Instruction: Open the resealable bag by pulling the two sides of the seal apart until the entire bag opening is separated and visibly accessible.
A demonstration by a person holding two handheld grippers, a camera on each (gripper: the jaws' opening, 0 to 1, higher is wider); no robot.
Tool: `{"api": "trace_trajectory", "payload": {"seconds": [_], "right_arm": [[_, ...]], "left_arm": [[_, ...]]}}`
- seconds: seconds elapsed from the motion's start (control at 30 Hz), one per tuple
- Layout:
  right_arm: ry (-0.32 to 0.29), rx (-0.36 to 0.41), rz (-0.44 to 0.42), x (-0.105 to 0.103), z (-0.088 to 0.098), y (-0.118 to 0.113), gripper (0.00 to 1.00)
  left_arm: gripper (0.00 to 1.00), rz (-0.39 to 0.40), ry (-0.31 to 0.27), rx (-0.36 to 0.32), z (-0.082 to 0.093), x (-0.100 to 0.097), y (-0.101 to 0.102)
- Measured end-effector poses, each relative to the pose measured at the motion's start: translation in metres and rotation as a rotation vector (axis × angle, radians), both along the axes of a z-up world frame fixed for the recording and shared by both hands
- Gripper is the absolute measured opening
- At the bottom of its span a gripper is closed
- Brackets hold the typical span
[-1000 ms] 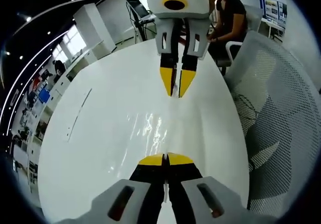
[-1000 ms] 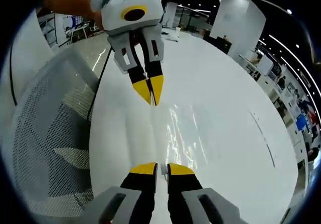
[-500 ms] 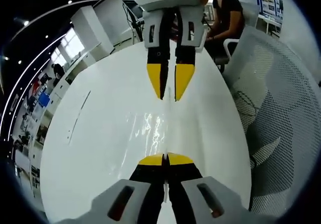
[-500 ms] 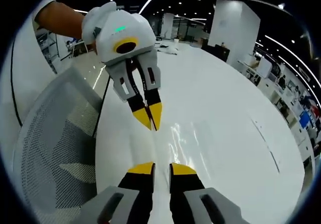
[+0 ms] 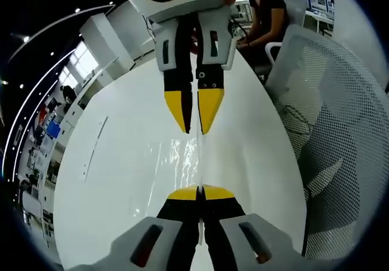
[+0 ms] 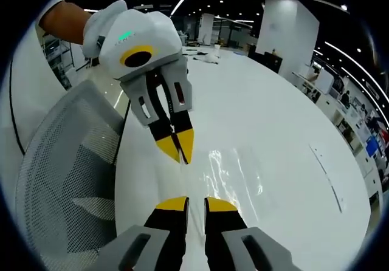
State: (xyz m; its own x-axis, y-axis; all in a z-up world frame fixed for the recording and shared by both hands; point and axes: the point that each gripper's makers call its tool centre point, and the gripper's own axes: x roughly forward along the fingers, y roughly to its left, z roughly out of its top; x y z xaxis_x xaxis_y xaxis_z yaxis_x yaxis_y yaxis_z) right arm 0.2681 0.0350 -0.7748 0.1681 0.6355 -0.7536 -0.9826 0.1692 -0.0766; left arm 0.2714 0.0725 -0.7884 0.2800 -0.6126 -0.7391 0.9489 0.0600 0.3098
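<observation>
A clear resealable bag is stretched between the two grippers above a white table, showing mostly as glints. My left gripper is shut on one end of its thin top edge. Facing it from above in the left gripper view, my right gripper pinches the same edge farther along, its yellow tips close together. In the right gripper view the bag lies to the right of my right gripper. The left gripper points down at the bag from the upper left, held by a hand.
A white mesh chair stands close beside the table's edge and also appears as the chair in the right gripper view. A person sits at a desk beyond the table. A thin dark line marks the tabletop.
The two grippers have come closer together; each looms larger in the other's view. Both keep their hold on the bag's edge, and the bag between them looks shorter.
</observation>
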Motion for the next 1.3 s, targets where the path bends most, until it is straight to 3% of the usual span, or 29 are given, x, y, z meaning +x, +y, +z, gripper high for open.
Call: {"api": "trace_trajectory", "payload": {"seconds": [0.47, 0.83, 1.07, 1.3], "right_arm": [[0.015, -0.025, 0.027, -0.001, -0.003, 0.004, 0.05], [0.002, -0.057, 0.037, -0.004, -0.008, 0.004, 0.00], [0.028, -0.078, 0.024, -0.006, -0.011, 0.002, 0.00], [0.032, -0.112, 0.006, -0.005, -0.015, -0.001, 0.00]], "left_arm": [[0.00, -0.045, -0.023, -0.023, 0.002, -0.005, -0.006], [0.00, -0.031, -0.016, -0.048, 0.006, -0.004, -0.010], [0.00, -0.028, -0.025, -0.071, 0.010, -0.002, -0.012], [0.13, 0.012, -0.017, -0.088, 0.012, 0.001, -0.009]]}}
